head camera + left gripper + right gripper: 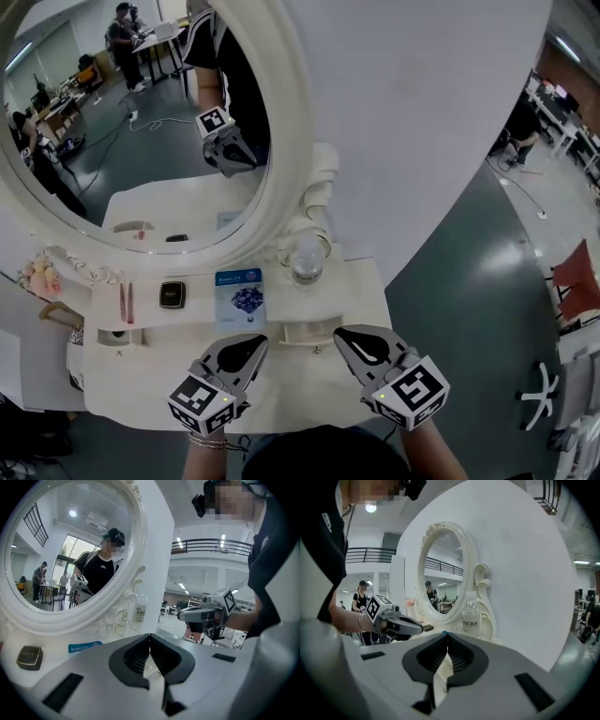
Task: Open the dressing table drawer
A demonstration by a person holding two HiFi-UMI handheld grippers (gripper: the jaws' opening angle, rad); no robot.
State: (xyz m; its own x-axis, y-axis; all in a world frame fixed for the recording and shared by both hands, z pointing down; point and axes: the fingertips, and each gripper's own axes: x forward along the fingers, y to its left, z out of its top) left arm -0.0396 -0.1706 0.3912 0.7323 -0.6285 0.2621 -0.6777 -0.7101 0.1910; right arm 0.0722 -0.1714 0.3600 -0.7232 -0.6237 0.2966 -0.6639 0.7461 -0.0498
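Approach: drawer not yet gripped.
At lower centre, left hand-held gripper (pixel 255 347) and right hand-held gripper (pixel 345 339) hover closed and empty; next, jaws likely must part for the pull.

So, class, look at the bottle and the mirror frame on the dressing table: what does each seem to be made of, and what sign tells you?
The bottle is probably clear plastic: you can see through it, and it carries a printed label. The mirror frame is glossy white with moulded scrolls; whether it is painted wood or resin, the look leaves open.
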